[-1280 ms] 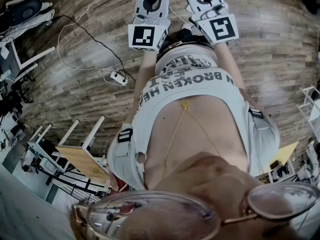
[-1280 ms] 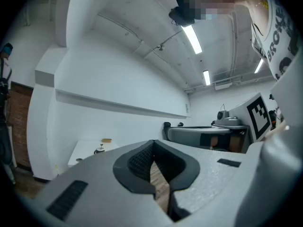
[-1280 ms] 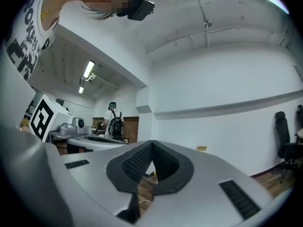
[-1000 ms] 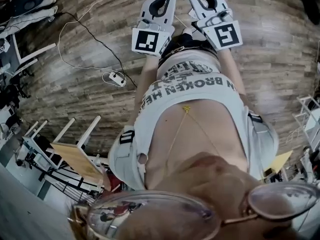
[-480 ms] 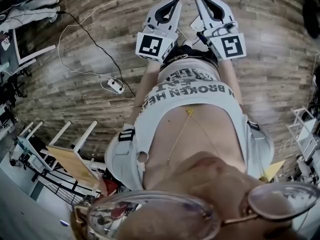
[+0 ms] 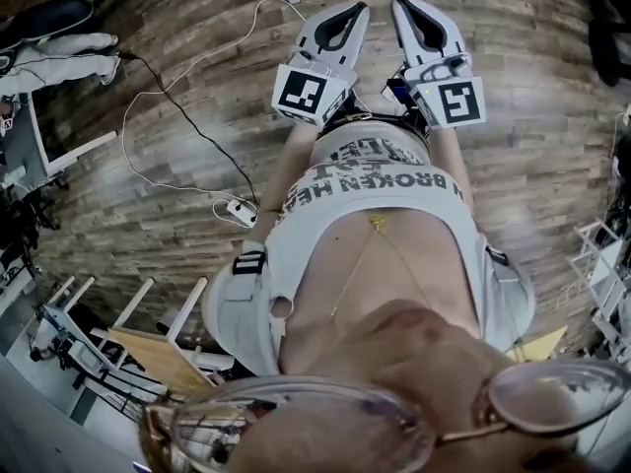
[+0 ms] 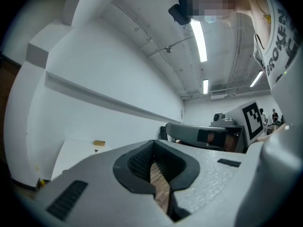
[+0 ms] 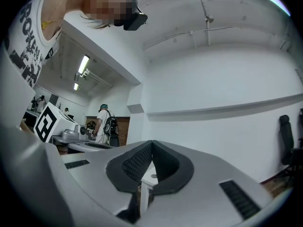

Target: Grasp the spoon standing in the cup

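Observation:
No cup and no spoon show in any view. In the head view my left gripper (image 6: 359,7) and right gripper (image 6: 397,0) are held side by side in front of the person's body, over wooden floor, each with its marker cube. Both have their fingertips touching and nothing between them. The left gripper view shows the left gripper (image 7: 154,142) shut, pointing level at a white wall. The right gripper view shows the right gripper (image 8: 152,142) shut too, with a bit of a white table (image 8: 147,178) seen through the gap behind the tips.
A black cable (image 6: 173,106) and a white power strip (image 6: 240,211) lie on the floor at the left. A wooden-topped table (image 6: 158,351) with white legs stands at lower left. A white table (image 7: 78,151) with a small yellow object (image 7: 99,143) is ahead. A person with a backpack (image 8: 103,125) stands far off.
Both grippers have moved on together over the floor; the cable, power strip and wooden table slid down and right in the head view. Both stayed shut.

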`<state>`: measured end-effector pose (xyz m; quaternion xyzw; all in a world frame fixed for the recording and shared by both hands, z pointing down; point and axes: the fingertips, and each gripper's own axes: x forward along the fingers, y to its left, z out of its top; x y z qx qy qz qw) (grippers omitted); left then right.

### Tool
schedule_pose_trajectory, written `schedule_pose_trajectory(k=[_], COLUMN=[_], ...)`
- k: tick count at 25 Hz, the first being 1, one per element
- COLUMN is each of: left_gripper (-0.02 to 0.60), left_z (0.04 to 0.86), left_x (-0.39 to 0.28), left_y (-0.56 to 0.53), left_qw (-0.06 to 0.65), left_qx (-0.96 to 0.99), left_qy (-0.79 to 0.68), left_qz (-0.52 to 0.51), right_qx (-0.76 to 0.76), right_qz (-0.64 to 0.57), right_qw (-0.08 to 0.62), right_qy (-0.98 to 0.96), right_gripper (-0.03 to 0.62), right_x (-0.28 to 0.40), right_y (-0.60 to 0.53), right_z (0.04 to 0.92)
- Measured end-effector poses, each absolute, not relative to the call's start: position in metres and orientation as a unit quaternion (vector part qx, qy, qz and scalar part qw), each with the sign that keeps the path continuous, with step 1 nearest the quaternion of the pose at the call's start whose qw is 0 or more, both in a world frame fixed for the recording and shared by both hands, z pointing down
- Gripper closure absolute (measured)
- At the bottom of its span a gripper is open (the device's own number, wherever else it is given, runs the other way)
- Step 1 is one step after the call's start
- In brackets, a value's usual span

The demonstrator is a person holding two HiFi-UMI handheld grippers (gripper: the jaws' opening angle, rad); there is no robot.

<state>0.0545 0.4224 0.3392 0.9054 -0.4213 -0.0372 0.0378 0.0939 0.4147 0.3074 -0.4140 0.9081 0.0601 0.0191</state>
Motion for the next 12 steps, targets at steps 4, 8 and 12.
schedule_pose_trajectory(k=[4,8,12], left_gripper=[0.575,0.575,0.575], left_z=[0.336,0.335,0.338], left_x=[0.022,0.0,-0.021], left_y=[0.372,0.337,0.315], left_qw=[0.038,0.035,0.031], left_qx=[0.911,0.913,0.911], left_qy=[-0.41,-0.405,-0.409], left_qz=[-0.035,-0.031,-0.025], right_qx=[-0.425,-0.43,-0.429], right_qz=[0.062,0.054,0.05], right_qw=[0.03,0.032,0.028], right_qy=[0.903,0.9,0.901], right_gripper=[0.589,0.589,0.589], right_x=[0.061,0.04,0.021], right_y=[0.364,0.326,0.302], right_z=[0.301,0.305,0.31])
